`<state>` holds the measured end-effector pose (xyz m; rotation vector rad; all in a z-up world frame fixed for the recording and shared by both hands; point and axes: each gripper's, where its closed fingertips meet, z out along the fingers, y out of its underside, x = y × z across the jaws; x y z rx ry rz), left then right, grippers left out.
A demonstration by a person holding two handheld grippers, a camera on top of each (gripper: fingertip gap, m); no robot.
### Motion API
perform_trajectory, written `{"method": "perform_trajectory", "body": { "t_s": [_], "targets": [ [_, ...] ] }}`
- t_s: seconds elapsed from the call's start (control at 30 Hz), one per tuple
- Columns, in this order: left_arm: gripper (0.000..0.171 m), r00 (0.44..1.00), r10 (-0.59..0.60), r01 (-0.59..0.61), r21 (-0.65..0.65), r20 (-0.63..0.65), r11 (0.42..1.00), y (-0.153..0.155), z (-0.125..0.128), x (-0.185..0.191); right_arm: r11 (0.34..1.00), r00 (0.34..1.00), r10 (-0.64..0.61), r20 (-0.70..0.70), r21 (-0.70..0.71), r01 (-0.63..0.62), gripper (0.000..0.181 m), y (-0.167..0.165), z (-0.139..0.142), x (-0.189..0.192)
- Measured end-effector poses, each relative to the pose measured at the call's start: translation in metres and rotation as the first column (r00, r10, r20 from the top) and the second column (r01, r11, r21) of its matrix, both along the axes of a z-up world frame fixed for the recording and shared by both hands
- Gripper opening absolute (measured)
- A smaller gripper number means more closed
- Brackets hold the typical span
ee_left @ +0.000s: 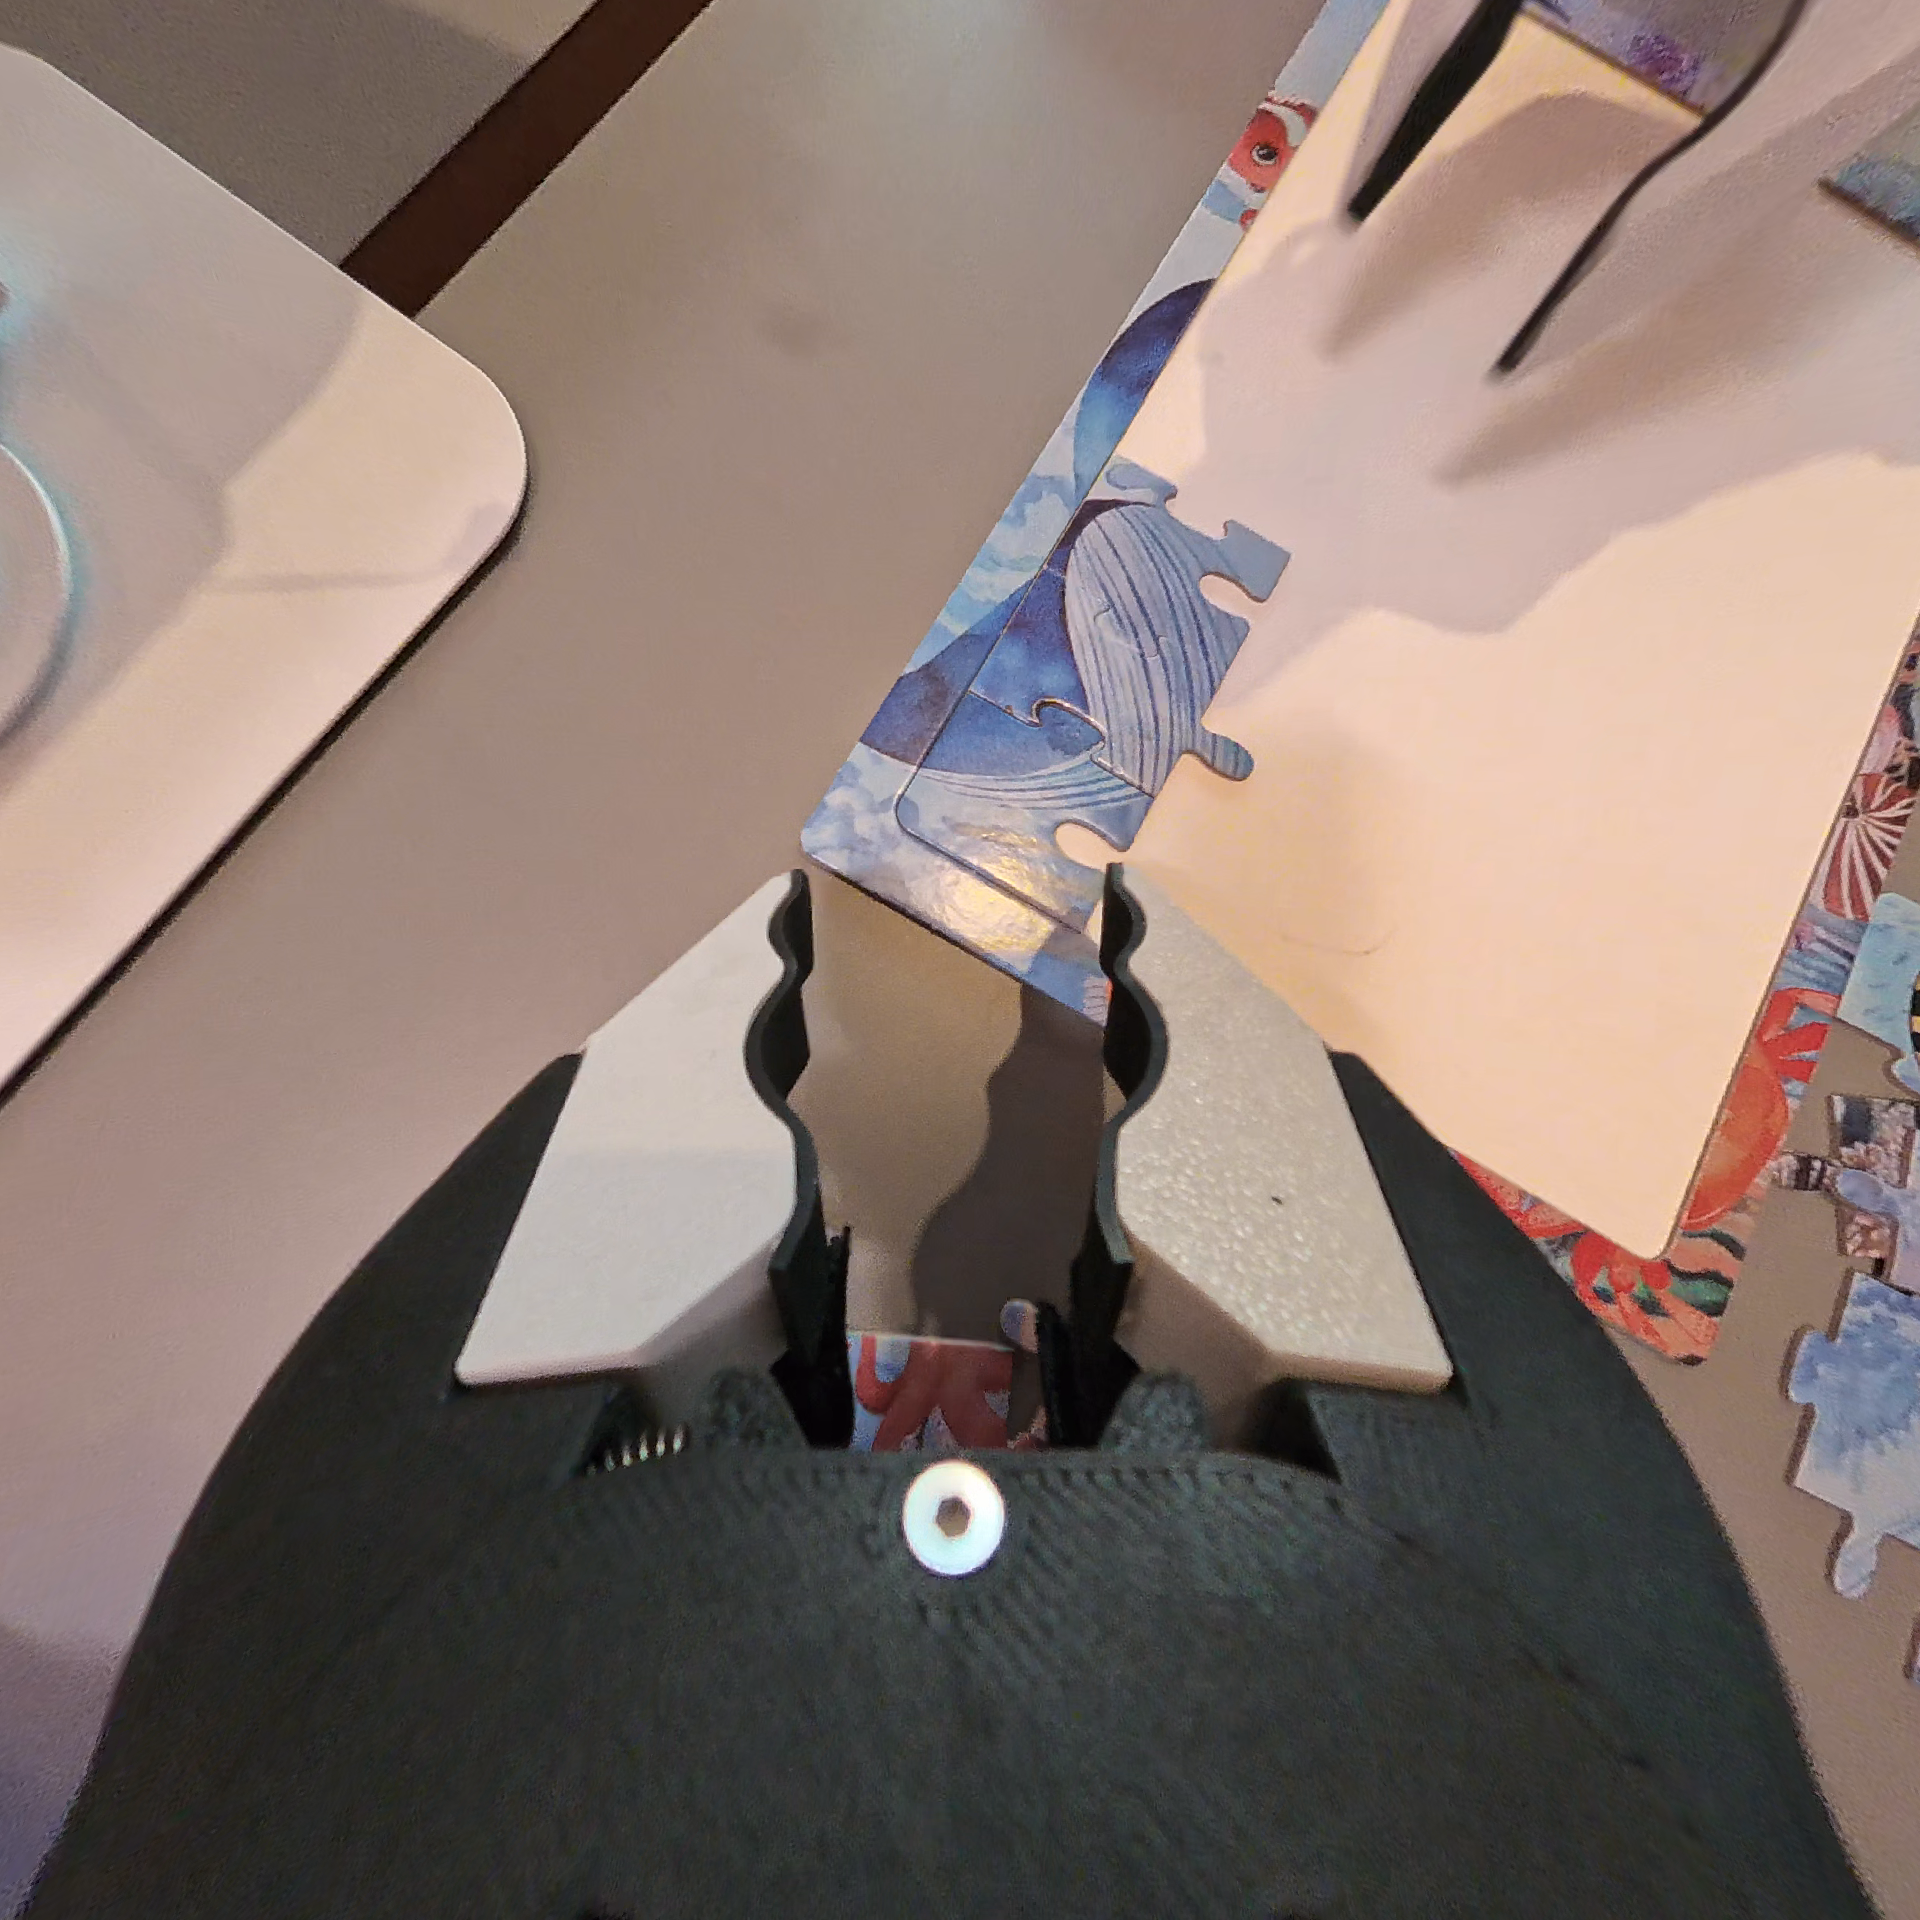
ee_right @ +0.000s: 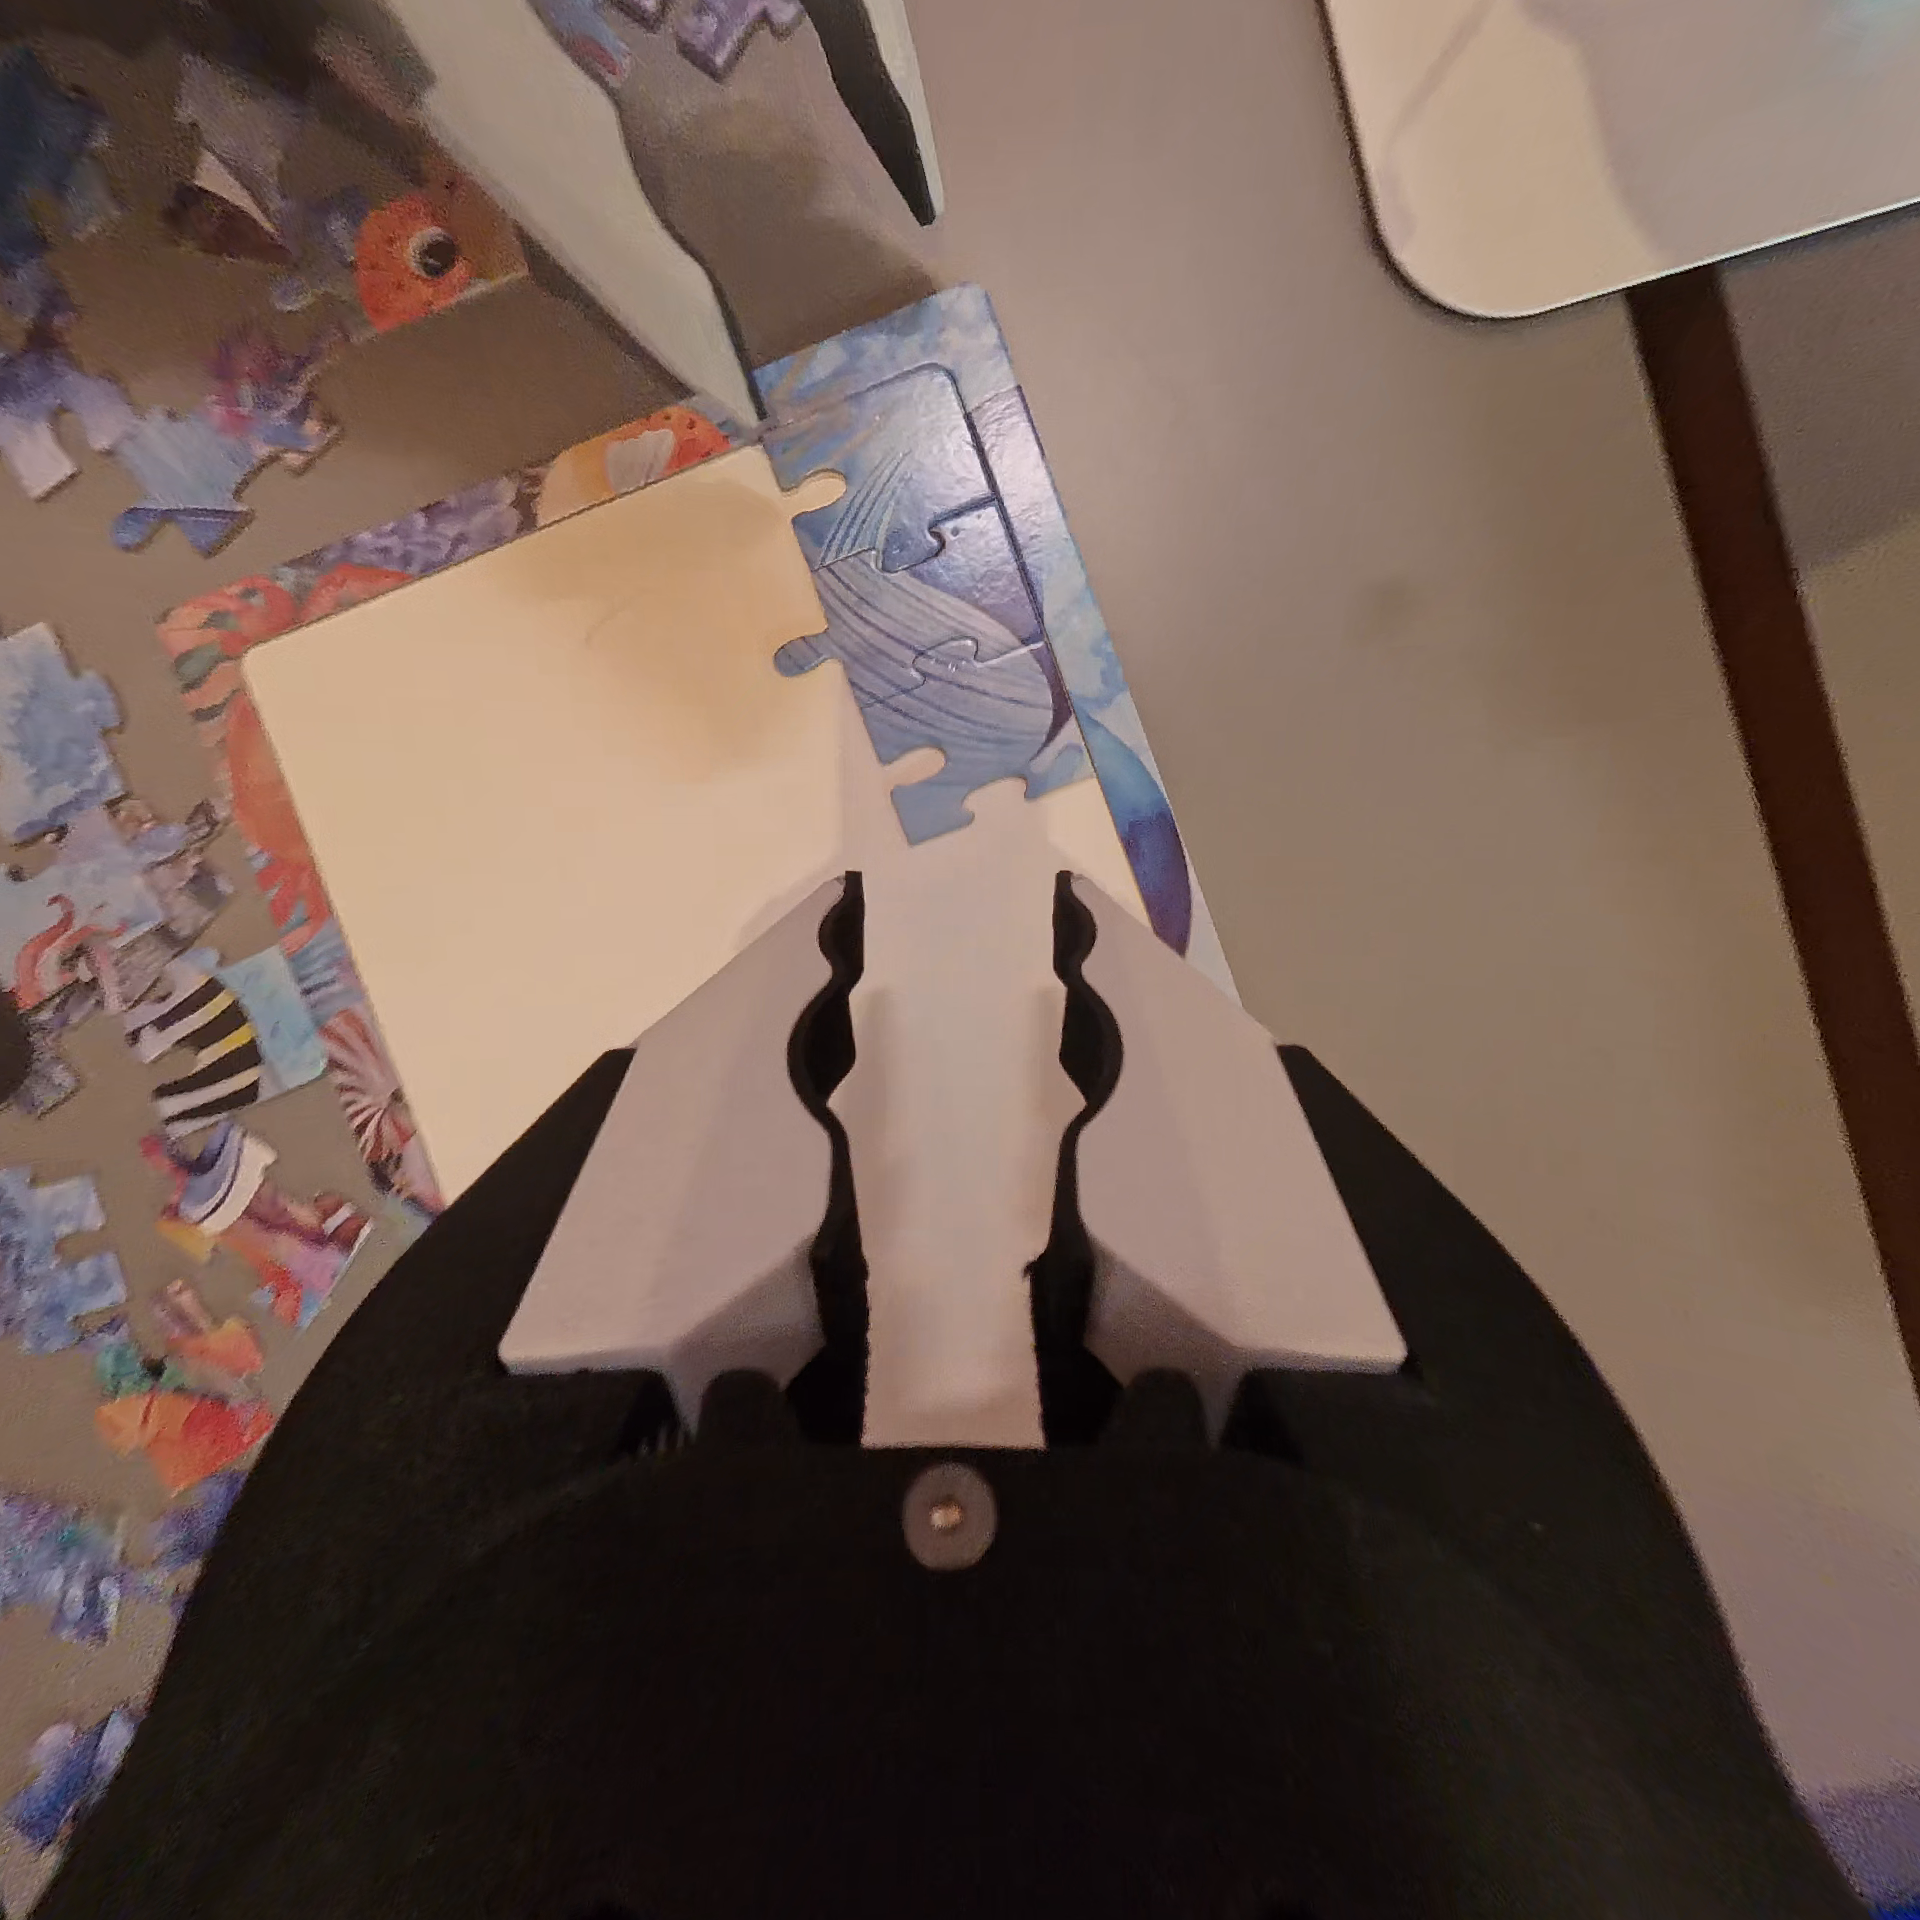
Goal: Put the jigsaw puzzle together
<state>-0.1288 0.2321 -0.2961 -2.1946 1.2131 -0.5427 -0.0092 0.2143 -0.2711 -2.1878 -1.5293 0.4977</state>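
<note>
Left wrist view: left hand-held gripper (ee_left: 951, 883) is held wide and empty over the tray (ee_left: 1507, 831) corner, beside the joined whale pieces (ee_left: 1122, 665). Right hand-held gripper (ee_right: 956, 883) is likewise wide, empty. A loose piece (ee_right: 177, 468) from the tabletop (ee_right: 1351, 727) is best matched next.

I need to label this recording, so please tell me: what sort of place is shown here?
Probably an indoor tabletop, at home or in an office; I cannot tell which. A smooth grey-beige table carries a jigsaw tray, loose puzzle pieces lie beside it, and a white rounded board rests nearby.
</note>
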Motion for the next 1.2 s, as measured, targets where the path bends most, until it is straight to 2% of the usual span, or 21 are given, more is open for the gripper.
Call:
{"method": "perform_trajectory", "body": {
  "t_s": [0.13, 0.23, 0.33, 0.5, 0.67, 0.77, 0.83, 0.93, 1.03, 1.2],
  "targets": [
    [0.058, 0.999, -0.027, 0.028, 0.019, -0.026, 0.999, -0.003, -0.001, 0.006, 0.998, 1.0, -0.008, 0.016, 0.056, 0.007, 0.039, -0.015, 0.024, 0.033],
    [0.065, 0.997, -0.067, 0.069, 0.048, -0.036, 0.996, -0.008, 0.001, 0.017, 0.996, 1.0, -0.019, 0.025, 0.086, 0.017, 0.048, -0.028, 0.029, 0.049],
    [0.071, 0.993, -0.112, 0.115, 0.085, -0.036, 0.99, -0.011, 0.011, 0.04, 0.995, 0.998, -0.017, 0.059, 0.103, 0.01, 0.059, -0.037, 0.021, 0.056],
    [0.072, 0.983, -0.157, 0.166, 0.088, -0.1, 0.982, -0.005, 0.002, 0.073, 0.99, 0.999, -0.032, 0.045, 0.142, 0.025, 0.055, -0.058, 0.034, 0.069],
    [0.06, 0.985, -0.142, 0.146, 0.034, -0.096, 0.989, 0.006, -0.015, 0.077, 0.982, 0.999, -0.049, 0.011, 0.182, 0.046, 0.047, -0.09, 0.051, 0.094],
    [0.047, 0.988, -0.123, 0.127, 0.033, -0.093, 0.991, 0.01, -0.014, 0.074, 0.978, 0.997, -0.078, 0.012, 0.195, 0.074, 0.048, -0.105, 0.055, 0.115],
    [0.047, 0.988, -0.121, 0.125, 0.043, -0.092, 0.991, 0.011, -0.011, 0.072, 0.976, 0.994, -0.109, 0.014, 0.193, 0.104, 0.05, -0.118, 0.057, 0.134],
    [0.05, 0.986, -0.138, 0.144, 0.059, -0.098, 0.988, 0.003, -0.003, 0.069, 0.971, 0.977, -0.198, 0.075, 0.152, 0.185, 0.063, -0.14, 0.046, 0.178],
    [0.052, 0.975, -0.162, 0.178, 0.097, -0.153, 0.979, -0.01, 0.008, 0.063, 0.959, 0.956, -0.273, 0.105, 0.109, 0.262, 0.061, -0.165, 0.026, 0.215],
    [0.055, 0.969, -0.19, 0.208, 0.107, -0.157, 0.972, -0.043, 0.027, 0.057, 0.927, 0.917, -0.374, 0.138, 0.053, 0.37, 0.062, -0.191, -0.016, 0.259]
  ]
}}
